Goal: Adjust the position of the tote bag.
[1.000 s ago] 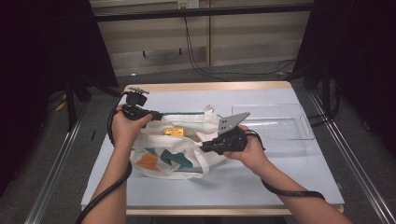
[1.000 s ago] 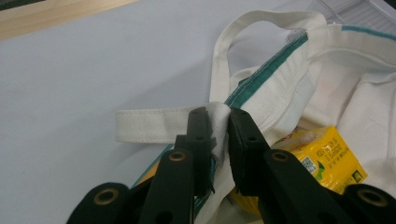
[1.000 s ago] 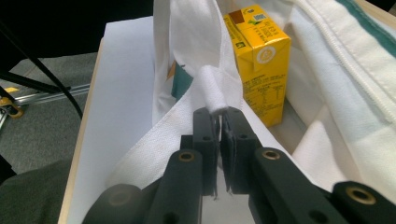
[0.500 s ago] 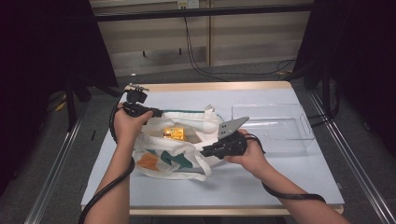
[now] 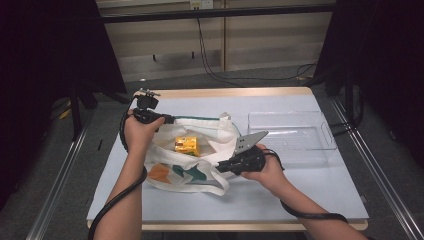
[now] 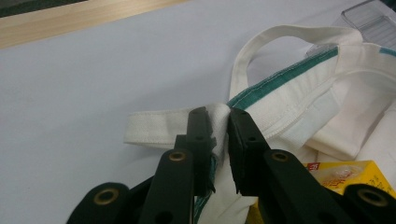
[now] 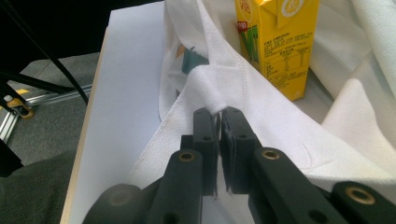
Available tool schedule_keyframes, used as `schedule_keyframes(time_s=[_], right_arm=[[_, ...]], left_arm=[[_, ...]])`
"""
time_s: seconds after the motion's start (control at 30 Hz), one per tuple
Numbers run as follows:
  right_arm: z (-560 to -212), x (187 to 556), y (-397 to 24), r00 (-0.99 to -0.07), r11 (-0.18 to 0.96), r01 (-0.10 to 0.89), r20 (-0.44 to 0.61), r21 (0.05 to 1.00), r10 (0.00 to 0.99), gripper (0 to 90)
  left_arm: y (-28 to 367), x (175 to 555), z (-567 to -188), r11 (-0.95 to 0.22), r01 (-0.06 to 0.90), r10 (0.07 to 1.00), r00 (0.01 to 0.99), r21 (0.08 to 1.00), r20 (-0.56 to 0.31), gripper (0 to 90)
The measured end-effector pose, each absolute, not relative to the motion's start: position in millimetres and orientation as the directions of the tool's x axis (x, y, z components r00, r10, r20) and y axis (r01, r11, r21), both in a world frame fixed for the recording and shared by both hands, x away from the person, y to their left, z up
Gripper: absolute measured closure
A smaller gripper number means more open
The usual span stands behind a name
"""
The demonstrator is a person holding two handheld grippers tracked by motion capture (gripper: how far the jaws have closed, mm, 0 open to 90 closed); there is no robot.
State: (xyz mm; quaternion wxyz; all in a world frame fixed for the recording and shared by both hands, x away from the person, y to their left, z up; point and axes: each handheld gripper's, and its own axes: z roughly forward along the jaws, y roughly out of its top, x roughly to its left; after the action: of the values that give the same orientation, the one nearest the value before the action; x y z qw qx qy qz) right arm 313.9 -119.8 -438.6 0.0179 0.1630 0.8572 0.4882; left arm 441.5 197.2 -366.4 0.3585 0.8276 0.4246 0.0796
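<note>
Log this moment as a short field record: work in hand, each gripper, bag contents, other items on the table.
work in hand: holding a white tote bag open by its rim
left gripper: shut on the bag's rim at the far side, by the green trim
right gripper: shut on a pinch of the bag's near rim
bag contents: one yellow drink carton lying inside the open mouth
bag handles: one strap lies flat on the table beside the left gripper
other items: clear plastic tray to the right of the bag
surface: pale table with a wooden edge
</note>
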Motion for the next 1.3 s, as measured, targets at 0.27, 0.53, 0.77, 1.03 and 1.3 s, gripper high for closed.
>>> schedule_keyframes(time_s=[0.27,0.53,0.77,1.03,1.3], right_arm=[[-442.9,310.9,-119.7,-0.946,0.470,0.261,0.126,0.843,0.298,85.0],[-445.2,309.0,-119.9,-0.945,0.473,0.261,0.123,0.841,0.302,85.4],[-458.9,306.1,-119.2,-0.945,0.505,0.281,0.142,0.816,0.295,90.0],[-453.1,307.0,-123.6,-0.936,0.453,0.282,0.139,0.846,0.323,88.9],[-445.6,306.7,-134.2,-0.926,0.436,0.280,0.121,0.855,0.357,82.5]], left_arm=[[195.9,444.0,-368.7,-0.359,0.650,0.767,0.615,0.669,-0.185,79.7],[196.2,447.8,-370.9,-0.360,0.655,0.771,0.610,0.665,-0.184,79.7],[196.3,449.5,-372.6,-0.354,0.656,0.771,0.608,0.667,-0.189,79.7],[196.4,447.5,-370.1,-0.369,0.647,0.764,0.620,0.668,-0.179,79.7],[196.0,447.0,-370.3,-0.368,0.647,0.763,0.621,0.668,-0.181,79.6]])
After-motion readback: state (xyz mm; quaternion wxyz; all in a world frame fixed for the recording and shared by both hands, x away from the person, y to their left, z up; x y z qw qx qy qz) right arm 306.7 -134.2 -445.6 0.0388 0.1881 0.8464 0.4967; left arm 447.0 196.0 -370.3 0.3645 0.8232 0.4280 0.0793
